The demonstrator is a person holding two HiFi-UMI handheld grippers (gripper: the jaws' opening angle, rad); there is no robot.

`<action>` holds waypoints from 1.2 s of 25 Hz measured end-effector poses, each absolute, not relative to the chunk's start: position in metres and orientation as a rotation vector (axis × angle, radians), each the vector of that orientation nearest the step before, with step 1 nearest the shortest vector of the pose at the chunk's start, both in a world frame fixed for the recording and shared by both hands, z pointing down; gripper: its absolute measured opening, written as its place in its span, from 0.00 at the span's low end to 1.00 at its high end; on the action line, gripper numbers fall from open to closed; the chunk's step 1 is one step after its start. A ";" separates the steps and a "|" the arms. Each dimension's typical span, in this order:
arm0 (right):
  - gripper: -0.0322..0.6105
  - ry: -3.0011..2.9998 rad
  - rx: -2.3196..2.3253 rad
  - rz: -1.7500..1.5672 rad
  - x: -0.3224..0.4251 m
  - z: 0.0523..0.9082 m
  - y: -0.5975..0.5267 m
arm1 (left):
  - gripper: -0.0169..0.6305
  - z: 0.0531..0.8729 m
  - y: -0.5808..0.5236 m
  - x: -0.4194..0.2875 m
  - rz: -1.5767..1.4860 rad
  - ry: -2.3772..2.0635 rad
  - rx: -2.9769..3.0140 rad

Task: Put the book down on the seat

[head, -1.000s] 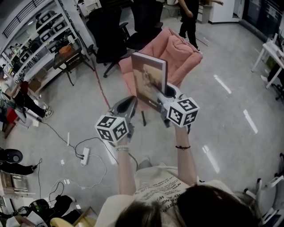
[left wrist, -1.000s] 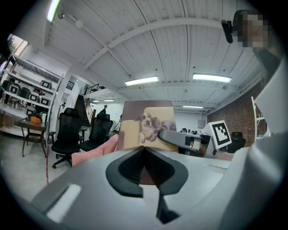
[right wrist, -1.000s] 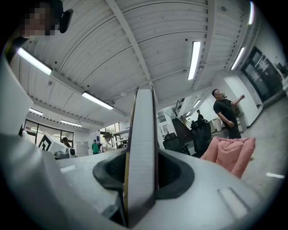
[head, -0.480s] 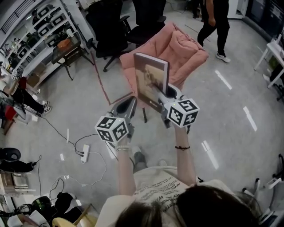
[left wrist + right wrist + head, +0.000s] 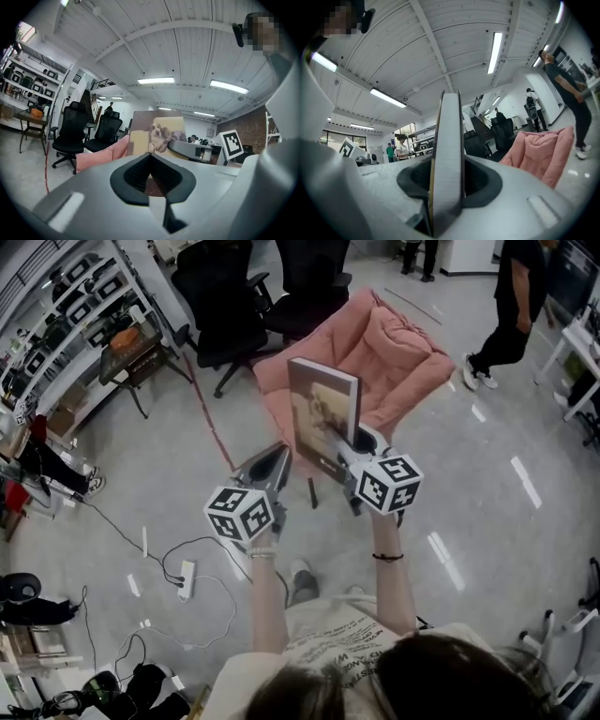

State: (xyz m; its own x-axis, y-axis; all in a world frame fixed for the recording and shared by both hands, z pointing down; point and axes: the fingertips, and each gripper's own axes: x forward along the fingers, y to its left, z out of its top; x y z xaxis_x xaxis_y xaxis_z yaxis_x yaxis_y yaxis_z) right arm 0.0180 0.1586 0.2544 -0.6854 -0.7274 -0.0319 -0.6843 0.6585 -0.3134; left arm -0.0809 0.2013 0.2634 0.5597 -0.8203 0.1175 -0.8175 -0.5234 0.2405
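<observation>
A hardcover book (image 5: 323,418) with a dog picture on its cover stands upright in the air, my right gripper (image 5: 349,442) shut on its lower edge. In the right gripper view its page edge (image 5: 447,154) fills the gap between the jaws. The book hangs in front of a pink cushioned seat (image 5: 398,348), nearer to me than its cushion. The seat (image 5: 541,150) lies ahead to the right in that view. My left gripper (image 5: 278,456) hovers just left of the book, shut on nothing. From it I see the cover (image 5: 157,136) and the seat (image 5: 101,157).
Two black office chairs (image 5: 225,301) stand behind the seat. Shelving (image 5: 66,320) and a small table (image 5: 131,348) line the left. A power strip (image 5: 186,579) with cables lies on the floor to my left. A person (image 5: 511,310) walks at the back right, near a white table (image 5: 577,343).
Both grippers and the book keep their pose. The person in black has walked from the back centre to the back right. The seat has shifted slightly right in the head view.
</observation>
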 end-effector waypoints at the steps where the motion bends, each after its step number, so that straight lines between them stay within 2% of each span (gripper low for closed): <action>1: 0.28 2.715 -1.178 -0.421 0.013 0.257 0.153 | 0.02 0.264 0.195 -0.087 -0.023 -1.348 2.528; 19: 0.28 2.616 -1.380 -0.456 -0.074 0.272 0.090 | 0.02 0.275 0.118 -0.176 -0.008 -1.130 2.595; 30: 0.28 2.592 -1.462 -0.461 -0.085 0.285 0.088 | 0.02 0.291 0.108 -0.187 -0.020 -1.062 2.595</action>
State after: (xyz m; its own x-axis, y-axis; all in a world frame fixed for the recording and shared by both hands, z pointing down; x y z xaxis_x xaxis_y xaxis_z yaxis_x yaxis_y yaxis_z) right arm -0.0850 0.0884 0.2846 -0.5223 -0.8520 0.0365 -0.8123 0.4840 -0.3255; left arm -0.1866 0.1075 0.2914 0.7210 -0.6838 0.1124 -0.6790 -0.6646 0.3119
